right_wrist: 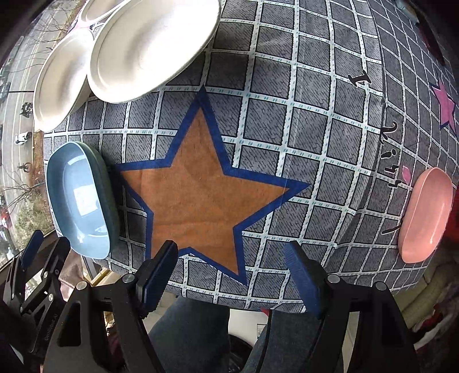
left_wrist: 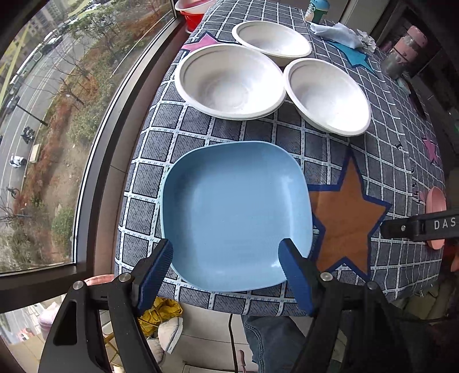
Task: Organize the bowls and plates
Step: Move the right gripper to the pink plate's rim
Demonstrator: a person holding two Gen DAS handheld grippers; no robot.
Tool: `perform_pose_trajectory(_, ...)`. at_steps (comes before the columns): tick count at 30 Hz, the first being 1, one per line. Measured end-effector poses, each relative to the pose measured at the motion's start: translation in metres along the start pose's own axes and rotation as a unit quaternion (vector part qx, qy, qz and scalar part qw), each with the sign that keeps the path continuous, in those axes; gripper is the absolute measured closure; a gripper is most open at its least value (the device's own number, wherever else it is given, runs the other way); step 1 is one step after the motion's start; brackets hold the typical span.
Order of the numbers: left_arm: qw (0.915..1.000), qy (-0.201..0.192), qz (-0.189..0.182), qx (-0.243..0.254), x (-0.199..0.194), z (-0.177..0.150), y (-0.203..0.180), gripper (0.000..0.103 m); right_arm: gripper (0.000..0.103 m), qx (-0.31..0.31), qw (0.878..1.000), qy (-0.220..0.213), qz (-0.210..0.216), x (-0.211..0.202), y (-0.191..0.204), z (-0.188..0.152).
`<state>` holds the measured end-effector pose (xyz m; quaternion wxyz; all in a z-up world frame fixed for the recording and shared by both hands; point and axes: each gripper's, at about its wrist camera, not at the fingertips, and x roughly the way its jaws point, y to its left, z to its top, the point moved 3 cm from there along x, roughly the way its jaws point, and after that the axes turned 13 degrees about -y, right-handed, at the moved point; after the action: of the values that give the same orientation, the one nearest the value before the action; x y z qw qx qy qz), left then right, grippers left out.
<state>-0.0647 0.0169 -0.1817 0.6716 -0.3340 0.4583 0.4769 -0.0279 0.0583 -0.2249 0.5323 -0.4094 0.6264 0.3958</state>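
While nothing is stacked yet, sorting is judged barely begun | blue plate [left_wrist: 235, 212] lies alone at table edge, left gripper [left_wrist: 226, 272] released above it | three white bowls [left_wrist: 229, 81] lie separately | right gripper [right_wrist: 232, 275] released, empty | pink plate [right_wrist: 424, 215] well apart.

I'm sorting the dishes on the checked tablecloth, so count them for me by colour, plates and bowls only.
White bowls: 3
Blue plate: 1
Pink plate: 1
Total: 5 dishes on the tablecloth. The red and white bowl beyond the table's far edge is not counted.
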Motion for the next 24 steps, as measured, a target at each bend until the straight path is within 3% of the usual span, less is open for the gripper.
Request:
perform_pose_trajectory(2, 1.0, 0.001, -0.006, 0.001, 0.0, -0.001, -0.003, 0.024, 0.025, 0.011, 1.0, 0.0, 0.002, -0.017, -0.025, 0.008)
perform_pose_trajectory(16, 0.999, 0.004, -0.017, 0.042, -0.001, 0.003, -0.024, 0.023, 0.025, 0.078, 0.997, -0.003, 0.029, -0.016, -0.087, -0.005)
perform_pose_trajectory(24, 0.9981, 0.005, -0.022, 0.058, -0.001, 0.004, -0.032, 0.023, 0.025, 0.12, 0.992, 0.004, 0.039, -0.014, -0.095, -0.003)
